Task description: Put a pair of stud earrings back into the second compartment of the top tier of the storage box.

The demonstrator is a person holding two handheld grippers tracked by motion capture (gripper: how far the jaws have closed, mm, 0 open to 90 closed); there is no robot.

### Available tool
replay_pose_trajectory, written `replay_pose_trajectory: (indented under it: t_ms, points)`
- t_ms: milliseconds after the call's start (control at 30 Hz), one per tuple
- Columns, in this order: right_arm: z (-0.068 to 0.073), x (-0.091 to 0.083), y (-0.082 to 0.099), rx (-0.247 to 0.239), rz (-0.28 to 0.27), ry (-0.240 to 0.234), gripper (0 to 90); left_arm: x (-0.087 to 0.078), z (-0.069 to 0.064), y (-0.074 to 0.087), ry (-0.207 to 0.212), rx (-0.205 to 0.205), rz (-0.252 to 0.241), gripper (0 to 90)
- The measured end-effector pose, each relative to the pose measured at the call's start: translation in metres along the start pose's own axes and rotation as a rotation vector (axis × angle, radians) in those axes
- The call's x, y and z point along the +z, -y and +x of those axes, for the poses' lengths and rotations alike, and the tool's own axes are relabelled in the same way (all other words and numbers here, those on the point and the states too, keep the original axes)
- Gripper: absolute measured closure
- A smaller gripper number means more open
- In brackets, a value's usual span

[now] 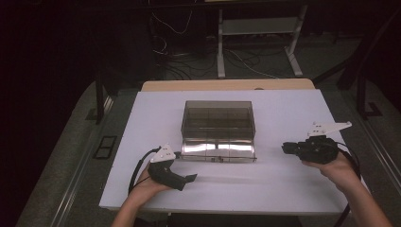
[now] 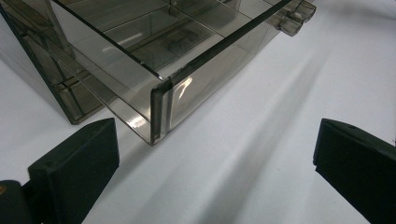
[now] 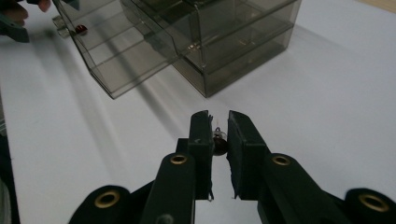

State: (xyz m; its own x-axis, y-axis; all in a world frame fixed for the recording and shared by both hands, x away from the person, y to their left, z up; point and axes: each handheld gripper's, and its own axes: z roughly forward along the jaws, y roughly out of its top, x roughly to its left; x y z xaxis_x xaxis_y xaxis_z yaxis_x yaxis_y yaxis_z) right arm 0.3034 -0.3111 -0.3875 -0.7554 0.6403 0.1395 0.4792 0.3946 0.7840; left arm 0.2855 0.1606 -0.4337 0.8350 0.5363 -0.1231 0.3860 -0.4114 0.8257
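I am carrying a small dark bead (image 3: 219, 141) clamped in my right claw (image 3: 219, 122) above the bench (image 1: 283, 189); next I am needing to reach the pulled-out drawer (image 1: 218, 150), while my left claw (image 2: 215, 163) is waiting apart beside it.

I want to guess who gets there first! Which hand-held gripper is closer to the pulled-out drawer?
Left. The left hand-held gripper sits just in front of the drawer, near its left corner. The right hand-held gripper is farther off to the drawer's right, pinching a small dark thing.

White table (image 1: 283, 189) w/ smoky clear drawer box (image 1: 218, 118) near centre, its bottom drawer (image 1: 218, 150) pulled out toward the person.
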Motion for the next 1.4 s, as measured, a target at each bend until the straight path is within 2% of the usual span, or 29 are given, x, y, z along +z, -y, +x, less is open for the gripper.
replay_pose_trajectory:
  t_ms: [633, 1000, 1400]
  points:
    - [0.017, 0.015, -0.028, -0.048, -0.029, -0.09, 79.0, -0.001, 0.0, 0.0, 0.001, -0.001, -0.003, 0.0]
    - [0.031, 0.031, -0.049, -0.091, -0.039, -0.142, 79.0, 0.0, -0.001, 0.0, 0.001, -0.011, -0.016, 0.0]
    - [0.044, 0.048, -0.064, -0.133, -0.037, -0.182, 79.0, -0.001, 0.0, 0.0, 0.001, 0.001, -0.007, 0.0]
